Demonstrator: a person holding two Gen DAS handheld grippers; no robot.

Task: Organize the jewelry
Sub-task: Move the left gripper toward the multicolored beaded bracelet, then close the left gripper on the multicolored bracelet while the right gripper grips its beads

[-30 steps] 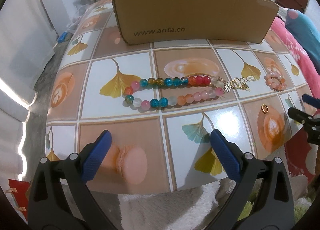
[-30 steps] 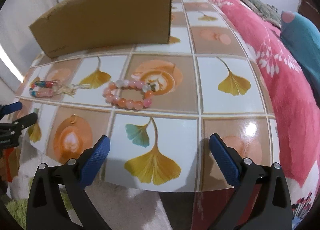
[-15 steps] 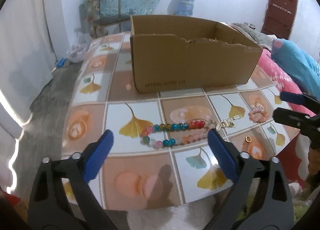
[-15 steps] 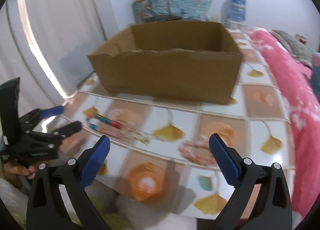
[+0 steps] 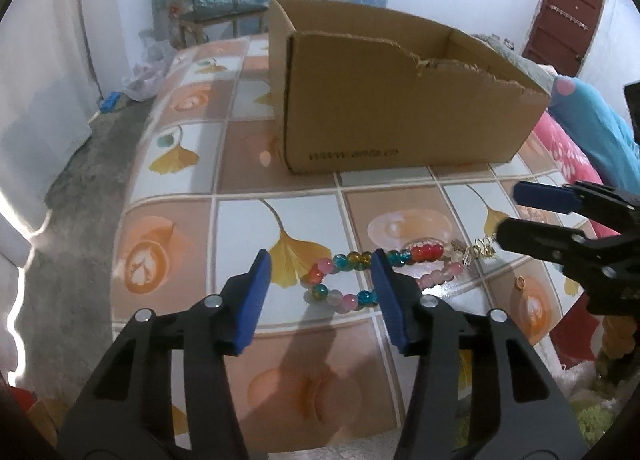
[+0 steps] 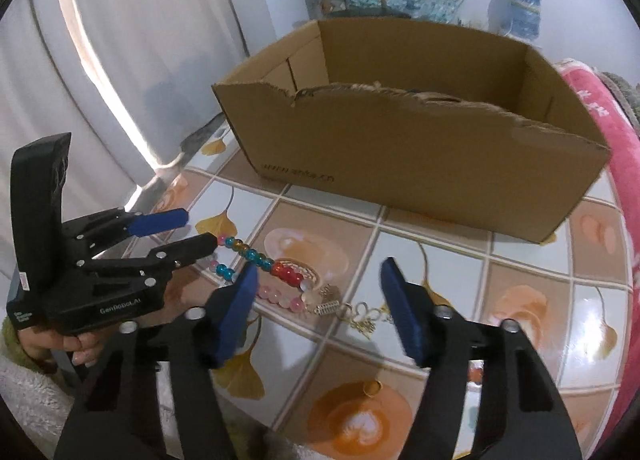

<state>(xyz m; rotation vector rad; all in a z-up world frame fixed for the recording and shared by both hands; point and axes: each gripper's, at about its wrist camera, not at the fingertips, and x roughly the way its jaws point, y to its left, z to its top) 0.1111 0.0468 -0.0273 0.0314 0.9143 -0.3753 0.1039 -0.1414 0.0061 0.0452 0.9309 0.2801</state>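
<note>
A multicoloured bead necklace (image 5: 352, 256) with a gold clasp (image 5: 478, 250) lies on the tiled table; it also shows in the right wrist view (image 6: 280, 272). My left gripper (image 5: 322, 296) is open, its blue pads either side of the necklace's looped left end, just above it. My right gripper (image 6: 320, 312) is open over the clasp end (image 6: 362, 316). A small gold ring (image 5: 520, 282) lies to the right of the necklace. An open cardboard box (image 5: 392, 100) stands behind; it also shows in the right wrist view (image 6: 420, 136).
The table (image 5: 180, 220) has a glossy leaf-and-coffee tile pattern and ends close in front of both grippers. A pink and blue blanket (image 5: 592, 132) lies along the right. A white curtain (image 6: 120, 60) hangs at the left.
Both grippers have moved in toward the necklace and narrowed. The left now straddles the necklace's left end; the right has swung left over the clasp end.
</note>
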